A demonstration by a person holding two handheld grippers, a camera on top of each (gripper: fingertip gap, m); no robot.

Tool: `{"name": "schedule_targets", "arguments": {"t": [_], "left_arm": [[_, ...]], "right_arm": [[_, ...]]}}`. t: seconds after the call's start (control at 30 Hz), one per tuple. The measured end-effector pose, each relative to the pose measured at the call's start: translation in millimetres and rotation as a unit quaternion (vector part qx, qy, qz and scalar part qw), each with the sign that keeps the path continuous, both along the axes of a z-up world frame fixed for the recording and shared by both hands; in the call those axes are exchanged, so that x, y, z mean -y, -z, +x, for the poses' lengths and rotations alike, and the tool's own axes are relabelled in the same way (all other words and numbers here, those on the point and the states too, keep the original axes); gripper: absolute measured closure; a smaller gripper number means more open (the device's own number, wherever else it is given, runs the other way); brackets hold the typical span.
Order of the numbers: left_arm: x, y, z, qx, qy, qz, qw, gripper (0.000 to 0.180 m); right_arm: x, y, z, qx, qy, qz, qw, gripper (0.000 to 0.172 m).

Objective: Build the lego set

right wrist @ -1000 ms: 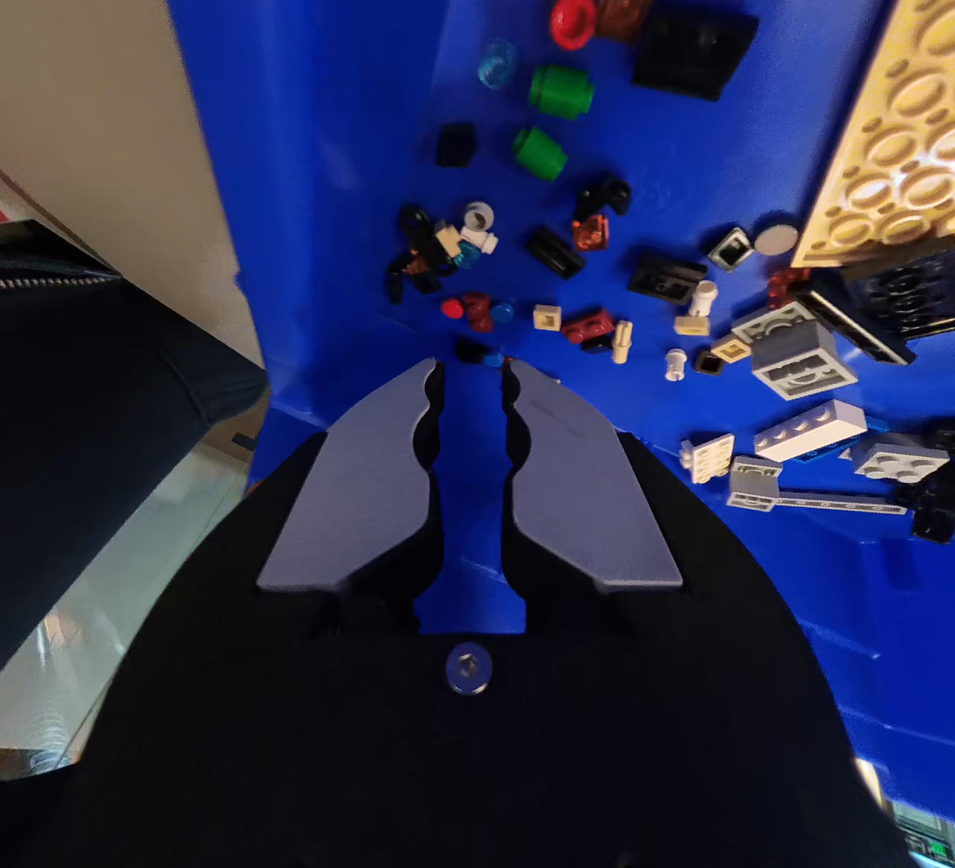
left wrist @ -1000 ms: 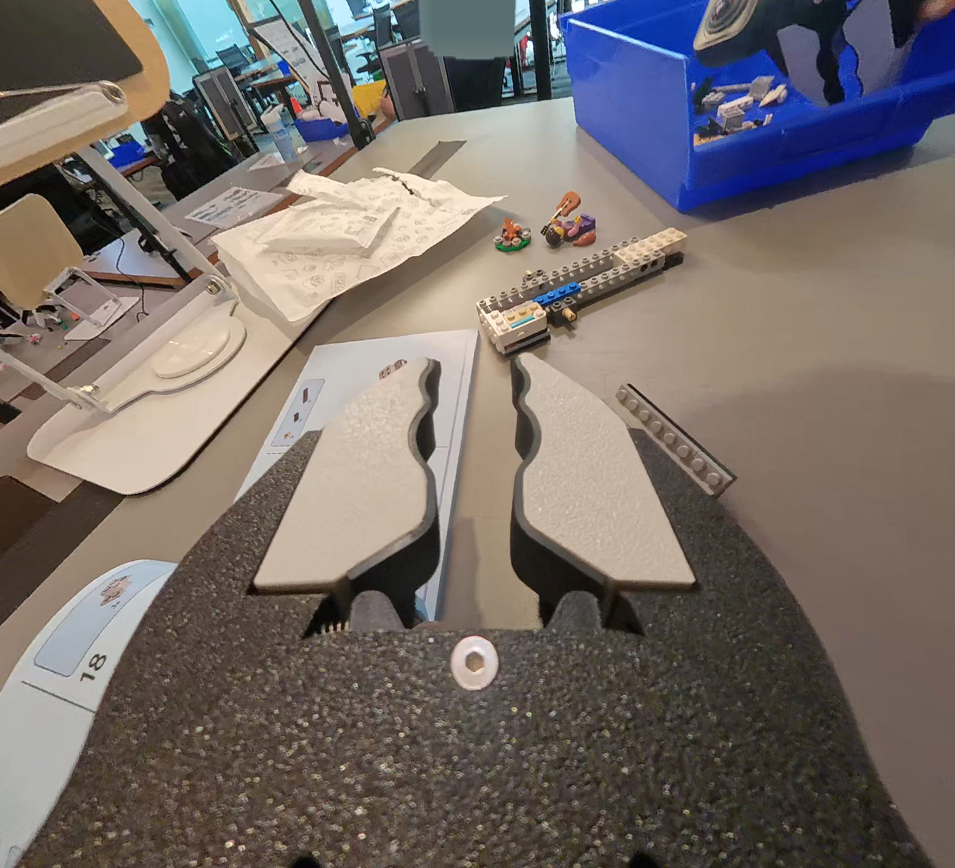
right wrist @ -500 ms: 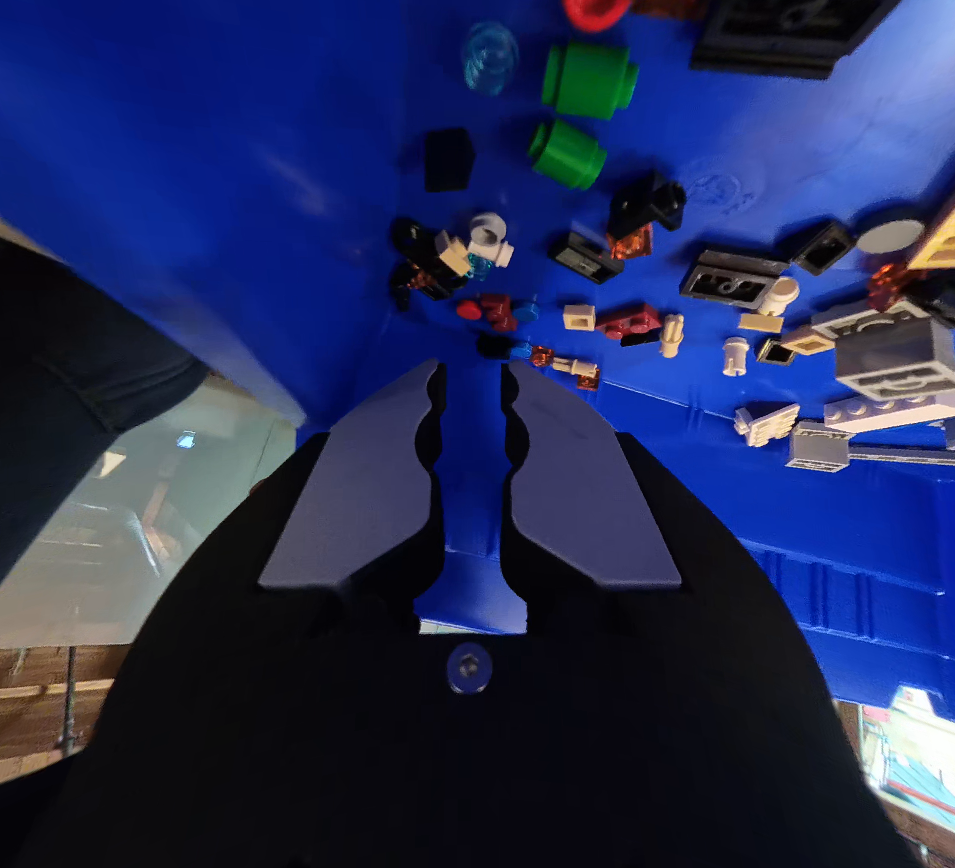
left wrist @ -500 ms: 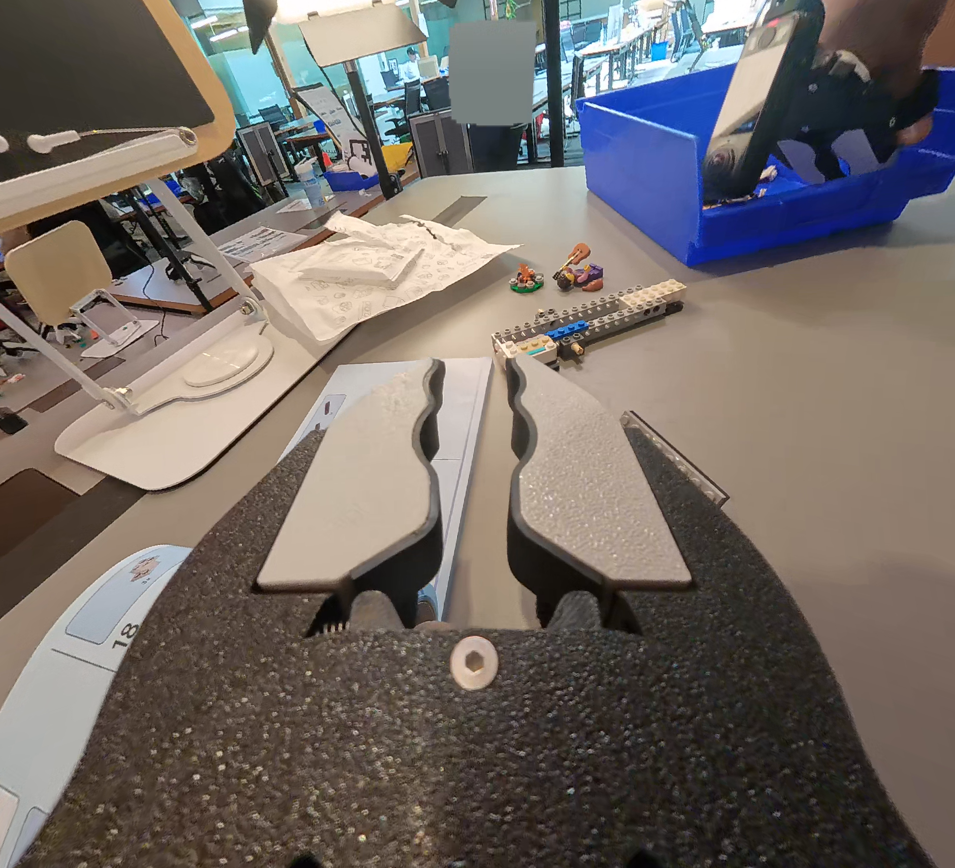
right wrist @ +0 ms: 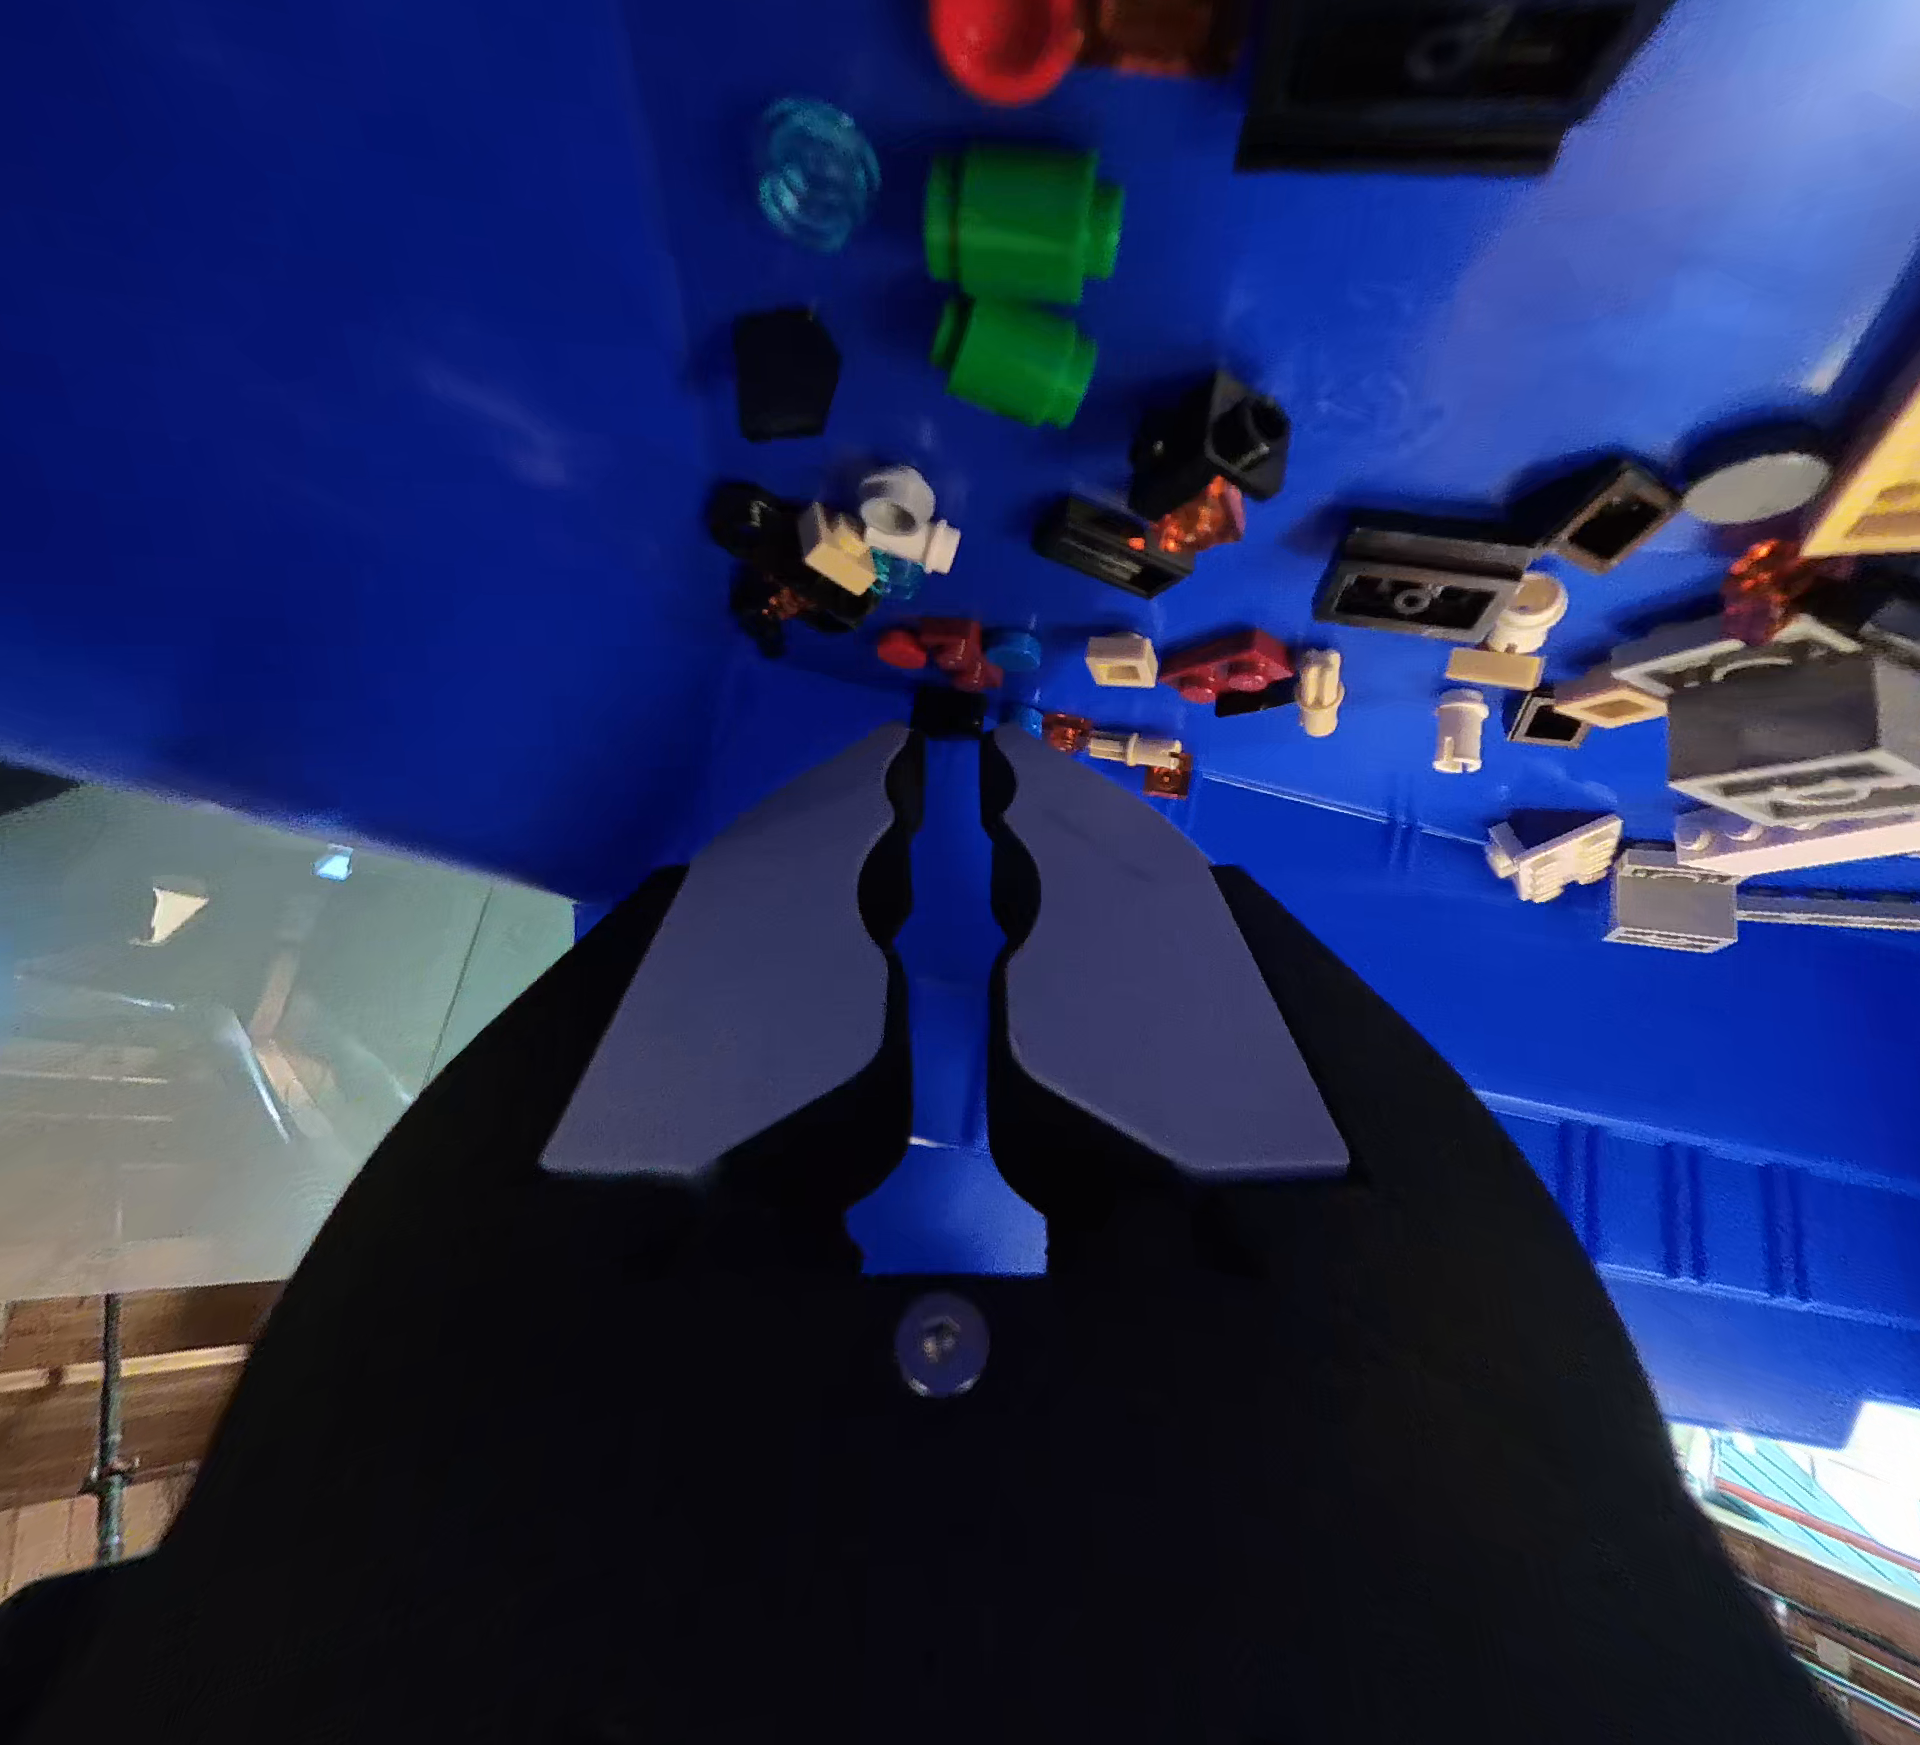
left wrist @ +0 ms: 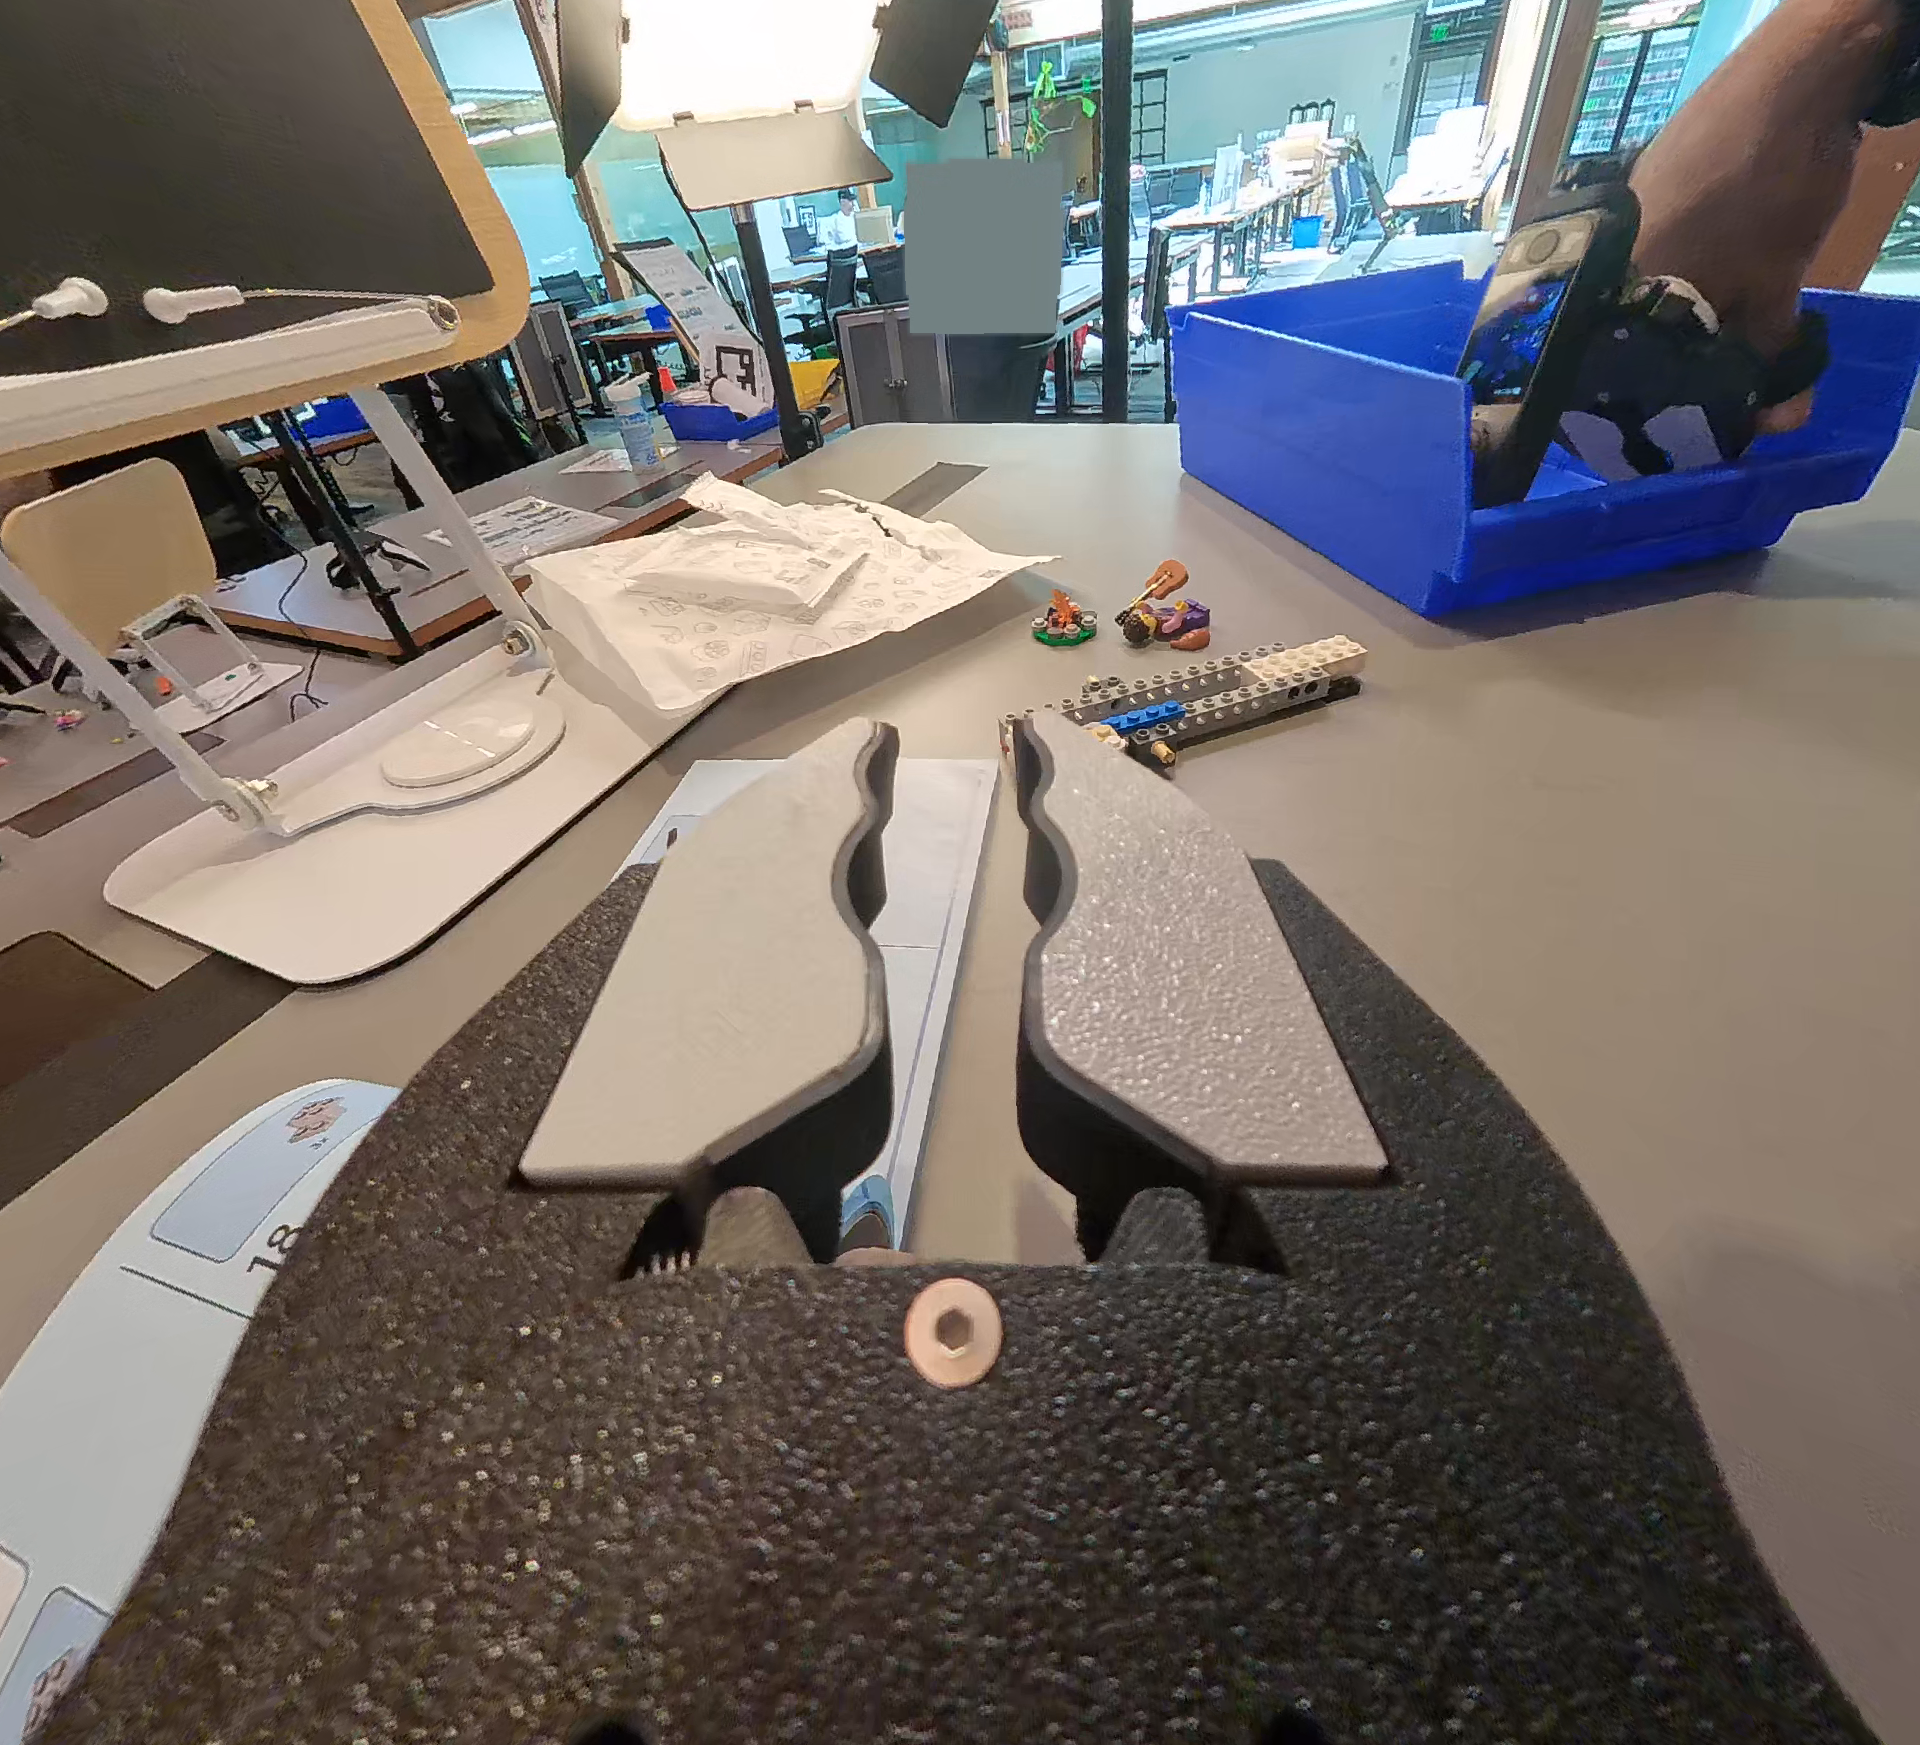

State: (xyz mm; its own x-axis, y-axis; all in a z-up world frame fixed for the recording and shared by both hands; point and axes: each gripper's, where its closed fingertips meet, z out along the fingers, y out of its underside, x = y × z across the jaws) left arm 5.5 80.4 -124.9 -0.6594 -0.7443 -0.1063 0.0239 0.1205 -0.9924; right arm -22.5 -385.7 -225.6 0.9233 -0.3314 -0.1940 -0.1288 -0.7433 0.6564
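We see the right gripper (right wrist: pixel 948 731) tipped steeply down into the blue plastic bin (right wrist: pixel 416 345), a person's hand (left wrist: pixel 1766 241) gripping it from above. Its two fingers stand narrowly apart, with a small black brick (right wrist: pixel 948 708) right at their tips; we cannot tell whether the pads press it. Red, green, white and black loose bricks (right wrist: pixel 1018 282) lie scattered just beyond. The left gripper (left wrist: pixel 948 739) hovers low and level over the grey table (left wrist: pixel 1558 968), fingers apart and grasping nothing. Just ahead lies a long grey studded brick assembly (left wrist: pixel 1226 698), its long axis running from the fingertips up-right toward the bin.
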Motion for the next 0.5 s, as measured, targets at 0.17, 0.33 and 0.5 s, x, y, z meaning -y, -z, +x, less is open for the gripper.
{"name": "schedule_targets", "arguments": {"t": [0.17, 0.33, 0.5], "left_arm": [[-1.3, -1.1, 0.1, -0.001, 0.001, -0.007, 1.000, 0.159], [-0.9, -0.8, -0.2, -0.001, 0.002, -0.006, 1.000, 0.159], [-1.2, -1.0, -0.5, 0.000, 0.002, -0.007, 1.000, 0.159]], "right_arm": [[2.8, -3.0, 2.7, 0.001, -0.001, 0.013, 1.000, 0.170], [-8.1, -16.2, 20.1, 0.030, 0.007, 0.057, 0.998, 0.172], [-15.3, -22.3, 7.8, -0.015, -0.006, 0.092, 0.996, 0.171]]}}
